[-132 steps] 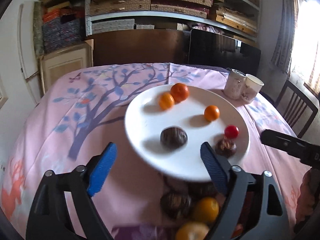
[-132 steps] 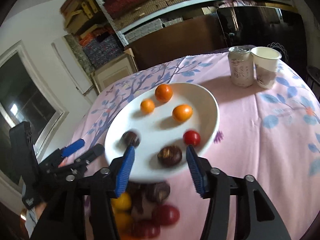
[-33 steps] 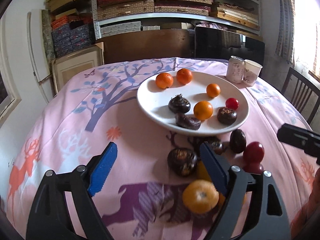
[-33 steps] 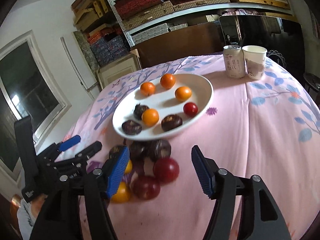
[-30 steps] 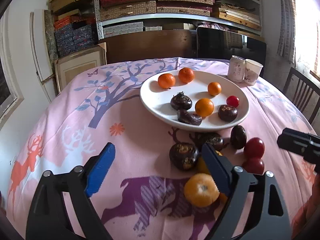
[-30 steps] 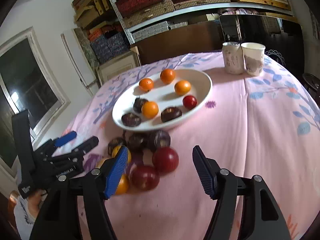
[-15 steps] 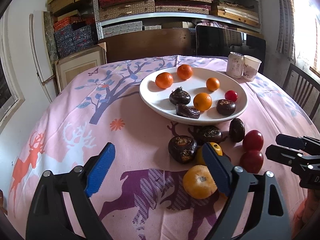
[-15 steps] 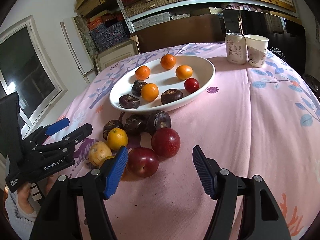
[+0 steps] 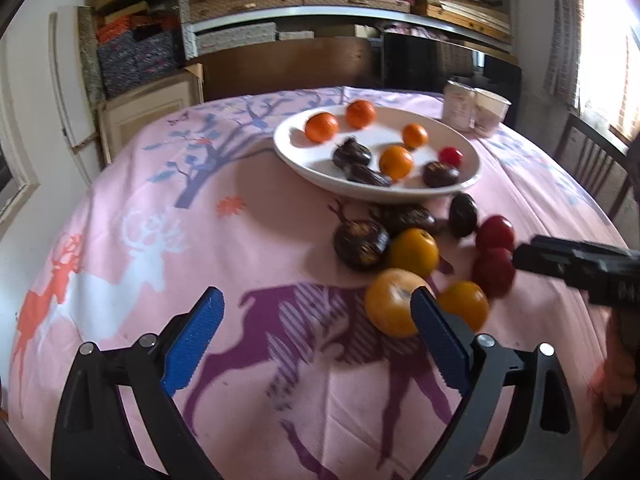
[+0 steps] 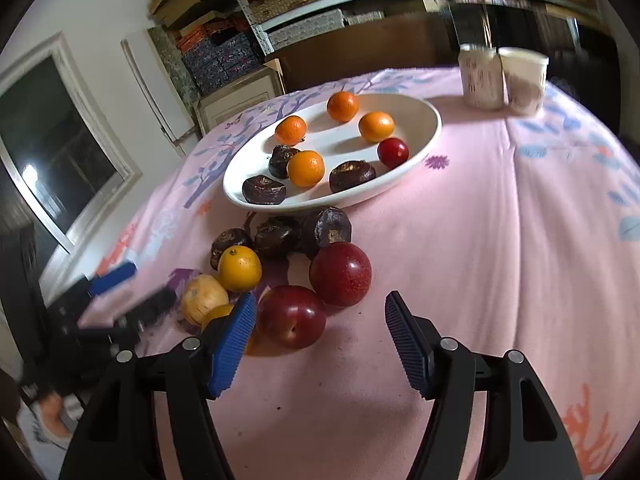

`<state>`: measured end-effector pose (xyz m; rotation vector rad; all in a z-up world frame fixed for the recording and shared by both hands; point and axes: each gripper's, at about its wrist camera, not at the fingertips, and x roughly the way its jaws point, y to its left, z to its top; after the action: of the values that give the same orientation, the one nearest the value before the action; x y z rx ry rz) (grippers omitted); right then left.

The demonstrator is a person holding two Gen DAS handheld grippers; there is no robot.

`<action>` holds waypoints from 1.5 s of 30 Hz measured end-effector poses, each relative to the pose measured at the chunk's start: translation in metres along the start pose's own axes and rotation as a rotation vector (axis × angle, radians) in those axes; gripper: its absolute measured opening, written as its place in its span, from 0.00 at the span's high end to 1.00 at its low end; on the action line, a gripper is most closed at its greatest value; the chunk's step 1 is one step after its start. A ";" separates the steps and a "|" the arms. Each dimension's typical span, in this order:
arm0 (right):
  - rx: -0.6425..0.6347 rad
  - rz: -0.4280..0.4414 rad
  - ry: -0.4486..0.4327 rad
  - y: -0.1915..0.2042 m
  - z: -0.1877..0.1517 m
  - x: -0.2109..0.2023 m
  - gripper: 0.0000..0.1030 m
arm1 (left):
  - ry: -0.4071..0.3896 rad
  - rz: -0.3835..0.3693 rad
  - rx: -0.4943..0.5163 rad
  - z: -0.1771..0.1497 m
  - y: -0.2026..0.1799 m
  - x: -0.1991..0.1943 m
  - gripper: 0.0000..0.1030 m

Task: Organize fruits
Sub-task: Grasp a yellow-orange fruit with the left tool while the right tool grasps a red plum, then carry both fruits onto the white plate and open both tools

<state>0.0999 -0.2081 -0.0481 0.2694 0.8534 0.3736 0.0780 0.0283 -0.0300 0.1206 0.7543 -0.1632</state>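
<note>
The surface (image 10: 520, 240), under a pink printed cloth, carries everything. Ahead of both grippers lies the white oval plate (image 10: 420, 116), its long axis running from near left to far right in the right wrist view, holding oranges, dark fruits and one small red fruit. Between plate and grippers sits a loose fruit cluster (image 10: 280, 264). The right gripper (image 10: 318, 330) is released and holds nothing; a red plum (image 10: 290, 316) lies just beside its left finger. The left gripper (image 9: 316, 334) is opening with nothing between its jaws; an orange (image 9: 390, 302) lies by its right finger.

Two plums (image 10: 291, 316), one plate (image 10: 424, 116), two cups (image 10: 524, 76)
</note>
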 end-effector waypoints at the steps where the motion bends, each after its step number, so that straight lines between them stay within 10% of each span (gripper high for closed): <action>1: 0.018 0.016 0.010 -0.003 0.002 0.002 0.35 | 0.006 -0.006 0.015 -0.001 -0.004 0.001 0.11; 11: 0.084 0.115 0.126 -0.002 0.000 0.024 0.46 | 0.025 -0.118 0.078 0.007 -0.025 0.016 0.11; 17: 0.082 0.128 0.132 -0.001 -0.001 0.027 0.61 | 0.056 -0.200 0.009 0.011 -0.012 0.026 0.40; 21: 0.071 0.124 0.124 0.000 -0.003 0.021 0.61 | 0.091 -0.275 -0.065 0.009 0.003 0.030 0.41; 27: 0.096 0.128 0.106 -0.008 -0.002 0.015 0.61 | 0.112 -0.230 0.024 0.004 -0.015 0.034 0.32; 32: 0.101 0.126 0.094 -0.010 -0.002 0.011 0.61 | 0.141 -0.247 0.111 0.000 -0.031 0.038 0.62; 45: 0.075 0.094 -0.045 -0.008 0.043 -0.016 0.61 | 0.013 -0.190 0.046 0.060 -0.013 0.024 0.62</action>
<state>0.1257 -0.2256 -0.0134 0.3876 0.8135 0.4224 0.1333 0.0029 -0.0041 0.0940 0.7753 -0.3611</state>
